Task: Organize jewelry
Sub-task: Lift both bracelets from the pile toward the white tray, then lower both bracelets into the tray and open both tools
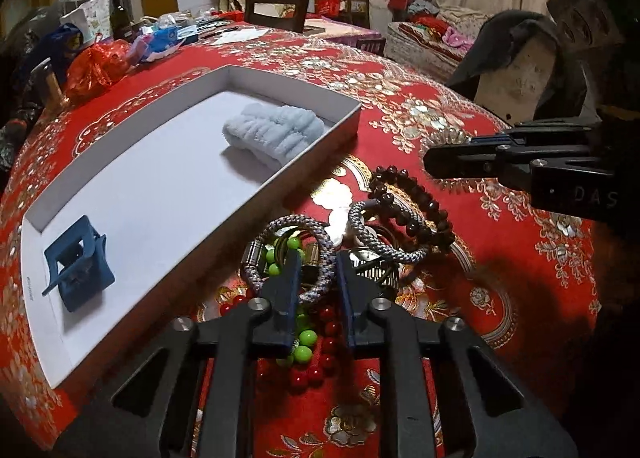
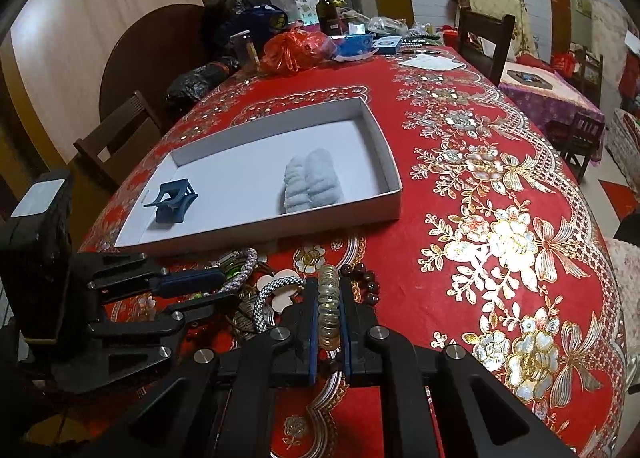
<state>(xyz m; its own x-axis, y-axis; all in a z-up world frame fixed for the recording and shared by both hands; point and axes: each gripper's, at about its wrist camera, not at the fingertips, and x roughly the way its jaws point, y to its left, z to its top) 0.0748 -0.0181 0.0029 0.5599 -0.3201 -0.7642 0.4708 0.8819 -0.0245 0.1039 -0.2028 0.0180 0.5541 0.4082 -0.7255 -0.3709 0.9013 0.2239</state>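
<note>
Between right gripper [image 2: 329, 322] jaws: clear yellowish coil hair tie [image 2: 329, 308]

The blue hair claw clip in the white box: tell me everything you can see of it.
The blue hair claw clip is a dark blue, matte, plastic-looking clip with a squarish open frame and curved teeth. It sits on the floor of the white box, near the box's left end in the right wrist view, apart from the pale blue fluffy band lying farther along. It seems to rest on its teeth, frame tilted upward. Neither pair of tongs touches it; only the box floor does.
</note>
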